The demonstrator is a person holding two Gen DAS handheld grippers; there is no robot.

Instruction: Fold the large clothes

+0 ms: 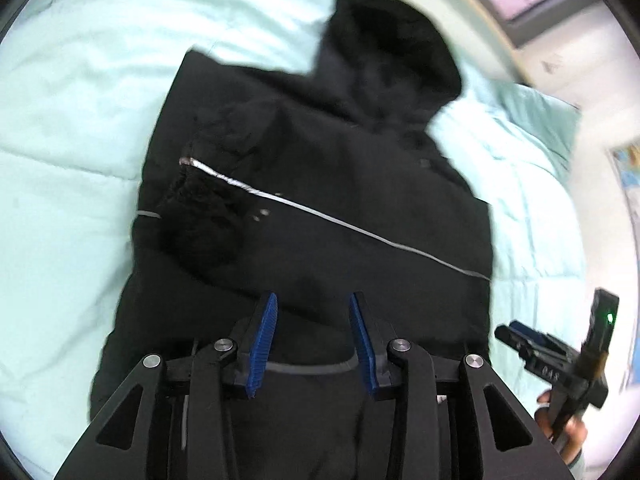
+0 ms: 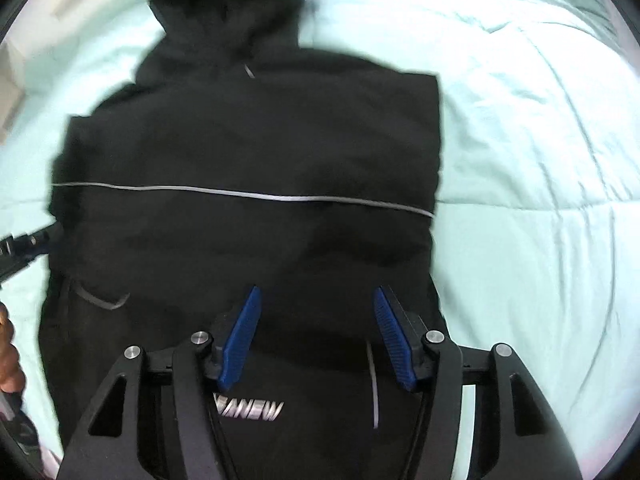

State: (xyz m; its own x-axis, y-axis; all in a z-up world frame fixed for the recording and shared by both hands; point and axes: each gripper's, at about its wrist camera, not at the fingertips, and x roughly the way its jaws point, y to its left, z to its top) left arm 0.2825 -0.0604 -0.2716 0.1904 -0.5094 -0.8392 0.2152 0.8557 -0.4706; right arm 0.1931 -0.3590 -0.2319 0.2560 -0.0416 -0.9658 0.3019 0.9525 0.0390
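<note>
A large black hooded jacket [image 1: 320,168] [image 2: 240,140] lies flat on the bed, with its hood [image 1: 384,48] [image 2: 232,8] at the far end. Its sides are folded in, and a thin grey reflective stripe [image 1: 320,216] [image 2: 240,193] crosses its middle. My left gripper [image 1: 314,300] hovers over the jacket's near part, jaws apart with nothing between the blue pads. My right gripper [image 2: 317,292] hangs over the near hem, open wider and empty. Each gripper shows at the edge of the other's view: the right gripper [image 1: 510,332] off the jacket's right side, the left gripper [image 2: 50,232] at its left edge.
A mint-green quilt [image 1: 72,120] [image 2: 540,160] covers the bed around the jacket. A matching pillow [image 1: 532,116] lies beyond the hood on the right. A person's hand [image 1: 568,436] [image 2: 8,352] grips each handle. A wall with a poster [image 1: 628,176] borders the bed.
</note>
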